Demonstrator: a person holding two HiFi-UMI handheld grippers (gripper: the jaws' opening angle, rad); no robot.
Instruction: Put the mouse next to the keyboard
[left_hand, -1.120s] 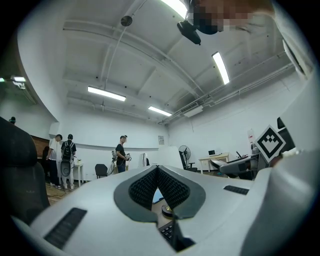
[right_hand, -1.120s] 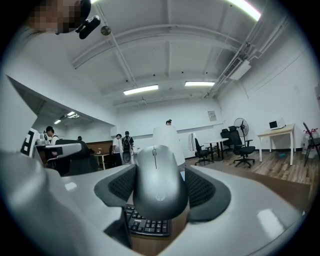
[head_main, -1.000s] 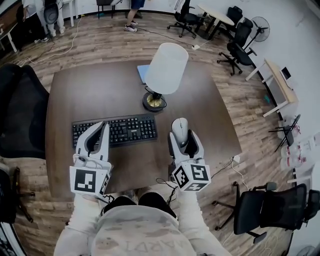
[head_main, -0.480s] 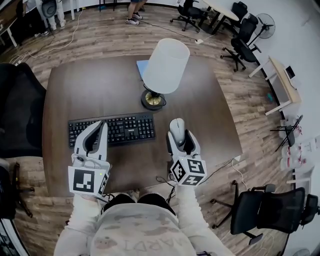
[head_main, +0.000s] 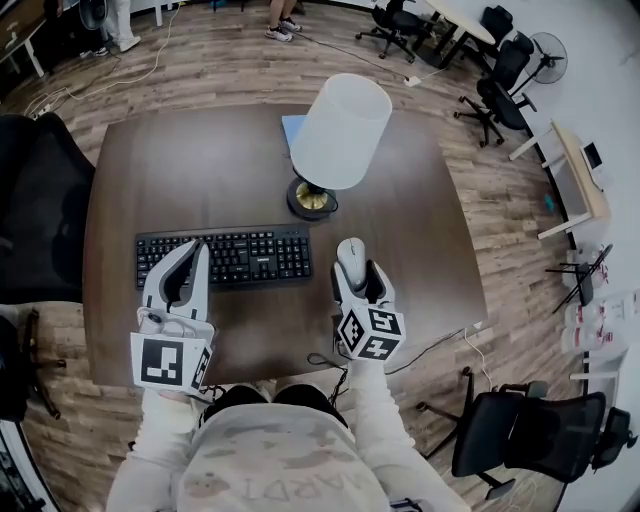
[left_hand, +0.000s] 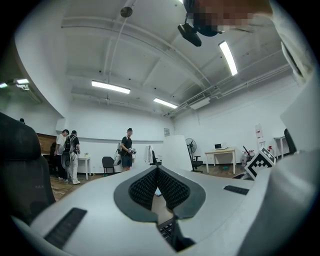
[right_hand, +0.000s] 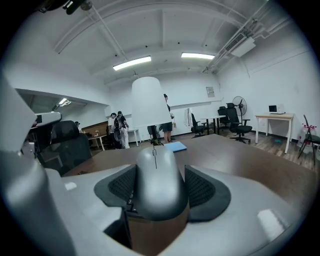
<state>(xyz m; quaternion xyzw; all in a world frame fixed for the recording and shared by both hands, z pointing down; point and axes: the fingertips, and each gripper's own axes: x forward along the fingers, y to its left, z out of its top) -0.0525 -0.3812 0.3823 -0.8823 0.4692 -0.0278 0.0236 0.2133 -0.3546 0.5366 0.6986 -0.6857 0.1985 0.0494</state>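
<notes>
The right gripper (right_hand: 156, 189) is clamping the grey mouse (right_hand: 155, 180) by its two flanks, the ribbed pads pressing on either side of the shell and the scroll wheel pointing away from the camera. In the head view the mouse (head_main: 350, 254) is sitting just off the right end of the black keyboard (head_main: 225, 257), low over the brown table (head_main: 190, 170); whether it is touching the wood I cannot tell. The left gripper (head_main: 197, 250) is hovering over the keyboard's near edge, pinched together on nothing. The mouse is likely behaving as a light, rigid plastic body with a smooth, rounded back, so a sideways squeeze around its widest part is probably serving best; gripping nearer the tapering nose would be risking a slip.
</notes>
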